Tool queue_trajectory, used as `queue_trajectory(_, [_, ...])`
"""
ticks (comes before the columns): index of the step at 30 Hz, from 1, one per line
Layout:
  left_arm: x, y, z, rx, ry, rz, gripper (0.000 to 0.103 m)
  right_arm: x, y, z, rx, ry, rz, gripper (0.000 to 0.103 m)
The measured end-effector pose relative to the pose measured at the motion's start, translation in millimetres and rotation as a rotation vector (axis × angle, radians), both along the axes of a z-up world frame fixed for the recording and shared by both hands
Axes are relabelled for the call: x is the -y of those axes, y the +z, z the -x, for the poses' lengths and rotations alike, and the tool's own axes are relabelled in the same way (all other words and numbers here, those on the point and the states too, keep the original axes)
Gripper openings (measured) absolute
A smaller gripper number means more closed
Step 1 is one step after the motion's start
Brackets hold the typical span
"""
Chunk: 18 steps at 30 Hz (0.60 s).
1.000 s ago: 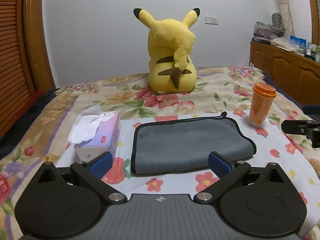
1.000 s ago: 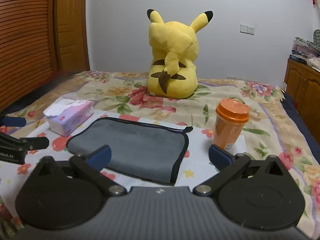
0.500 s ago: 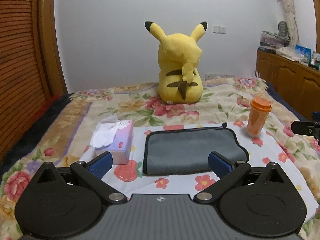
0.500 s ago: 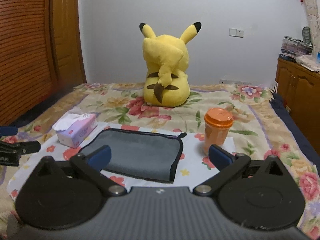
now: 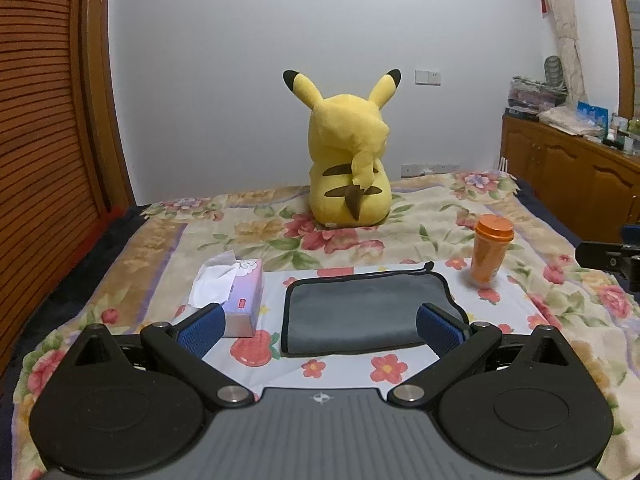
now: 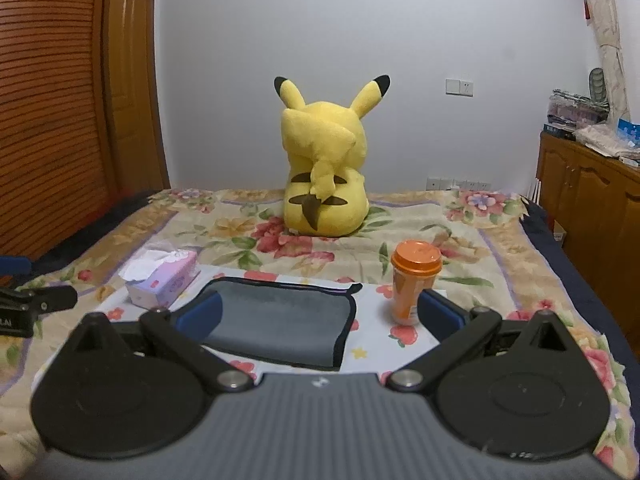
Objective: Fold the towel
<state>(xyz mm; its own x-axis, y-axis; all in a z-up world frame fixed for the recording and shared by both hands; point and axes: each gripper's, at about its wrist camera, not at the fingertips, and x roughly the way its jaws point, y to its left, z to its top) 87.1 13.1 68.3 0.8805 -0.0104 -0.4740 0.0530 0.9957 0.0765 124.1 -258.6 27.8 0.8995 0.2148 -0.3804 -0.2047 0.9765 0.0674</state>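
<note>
- The folded microfibre towel (image 5: pixel 362 312) is slate grey, edged all round in black piping.
- The tall plastic tumbler (image 5: pixel 490 254) is orange, its lid a deeper orange.
- The boxed pack of tissues (image 5: pixel 244 300) is pale lilac with a small red label (white tissue at the top).
- The plush mouse toy (image 5: pixel 348 168) is bright yellow, with black ear tips and brown stripes across its back.
- The quilted bedspread (image 5: pixel 420 216) is cream, printed with red and pink flowers and green leaves.
- The left gripper (image 5: pixel 320 326) and right gripper (image 6: pixel 320 312) are black, with blue pads (image 5: pixel 200 330).
</note>
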Motion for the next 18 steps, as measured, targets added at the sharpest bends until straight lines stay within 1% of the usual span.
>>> queue_trajectory(10, [2, 9, 30, 0.022, -0.002, -0.006, 0.103, 0, 6, 27, 0.025, -0.007, -0.016, 0.103])
queue_trajectory(18, [10, 1, 52, 0.020, -0.023, -0.012, 0.103, -1, 1, 46, 0.033, -0.010, -0.016, 0.103])
